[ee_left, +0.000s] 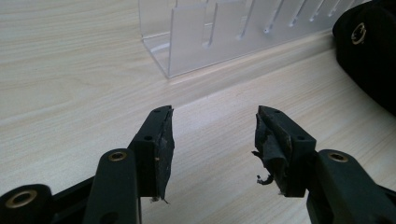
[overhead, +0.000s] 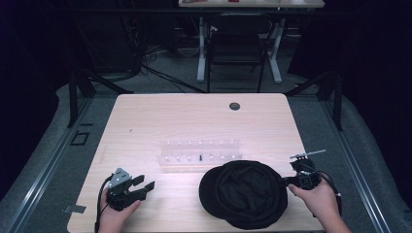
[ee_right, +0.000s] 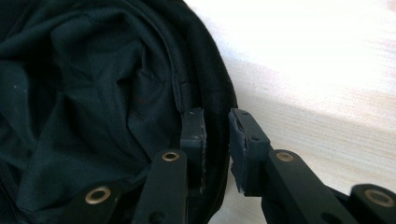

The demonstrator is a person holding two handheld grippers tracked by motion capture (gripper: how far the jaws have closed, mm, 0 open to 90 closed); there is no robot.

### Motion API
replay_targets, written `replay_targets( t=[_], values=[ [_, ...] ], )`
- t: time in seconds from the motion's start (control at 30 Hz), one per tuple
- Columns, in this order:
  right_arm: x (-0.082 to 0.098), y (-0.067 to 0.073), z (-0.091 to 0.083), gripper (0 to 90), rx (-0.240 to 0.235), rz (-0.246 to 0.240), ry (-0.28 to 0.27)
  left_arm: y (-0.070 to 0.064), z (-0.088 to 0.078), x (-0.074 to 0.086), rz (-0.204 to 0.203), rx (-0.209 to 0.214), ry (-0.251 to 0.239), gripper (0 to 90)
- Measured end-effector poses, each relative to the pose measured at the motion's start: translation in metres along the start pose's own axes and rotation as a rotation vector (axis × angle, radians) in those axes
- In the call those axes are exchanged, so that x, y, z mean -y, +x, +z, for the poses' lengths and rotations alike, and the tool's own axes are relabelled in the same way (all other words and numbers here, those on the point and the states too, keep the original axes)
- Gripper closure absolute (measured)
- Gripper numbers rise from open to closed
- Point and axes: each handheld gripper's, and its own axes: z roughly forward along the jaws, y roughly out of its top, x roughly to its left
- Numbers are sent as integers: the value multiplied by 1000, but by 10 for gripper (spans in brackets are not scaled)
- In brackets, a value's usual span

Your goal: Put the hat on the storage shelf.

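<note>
A black cap (overhead: 243, 194) lies upside down near the table's front edge, right of centre, with its dark lining (ee_right: 93, 93) facing up. My right gripper (overhead: 283, 182) is at the cap's right rim. Its jaws straddle the rim band (ee_right: 215, 135), one inside the cap and one outside, and a thin gap shows at the outer pad (ee_right: 237, 140). My left gripper (overhead: 142, 185) rests at the front left of the table, held by a hand. It stands open (ee_left: 212, 135) over bare wood with nothing between its fingers. The cap's edge (ee_left: 369, 51) is far to its right.
A clear acrylic slotted rack (overhead: 199, 150) stands mid-table behind the cap, with a small dark item (overhead: 200, 157) in it. The rack's near corner (ee_left: 187, 46) is ahead of the left gripper. A round cable hole (overhead: 234, 106) is at the table's back, and a chair (overhead: 238, 43) stands beyond.
</note>
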Motion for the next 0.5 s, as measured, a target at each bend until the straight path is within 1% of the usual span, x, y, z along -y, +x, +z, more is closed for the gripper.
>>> replay_targets(
  t=[0.03, 0.07, 0.1, 0.13, 0.17, 0.2, 0.23, 0.33, 0.37, 0.4, 0.47, 0.5],
  values=[
    [-2, -1, 0, 759, 3, -1, 33, 0, 0, 0, 0, 0, 3, 473],
    [-2, -1, 0, 759, 3, -1, 33, 0, 0, 0, 0, 1, 3, 473],
    [-3, -1, 1, 759, -6, 9, 44, 0, 0, 0, -3, 1, 3, 473],
    [-3, -1, 1, 759, -6, 17, 48, 0, 0, 0, -4, 2, 1, 473],
    [-4, -2, 2, 759, -11, 28, 76, 0, 0, 0, -4, 2, -2, 473],
    [-4, -2, 2, 759, -11, 28, 76, 0, 0, 0, -4, 2, -2, 473],
    [-4, -4, 2, 760, -19, 42, 99, 0, 0, 0, -2, 2, 2, 473],
    [-4, -6, 3, 761, -26, 54, 110, 0, 0, 0, 0, 2, 5, 473],
    [-4, -9, 5, 765, -43, 69, 127, 0, 0, 0, 0, 2, 6, 473],
    [-4, -9, 5, 765, -43, 69, 127, 0, 0, 0, 0, 2, 6, 473],
    [-4, -12, 7, 766, -56, 83, 142, -1, 0, 0, 0, 1, 4, 473],
    [-4, -12, 8, 767, -55, 94, 143, -1, 1, 0, 0, 1, 4, 473]
  ],
)
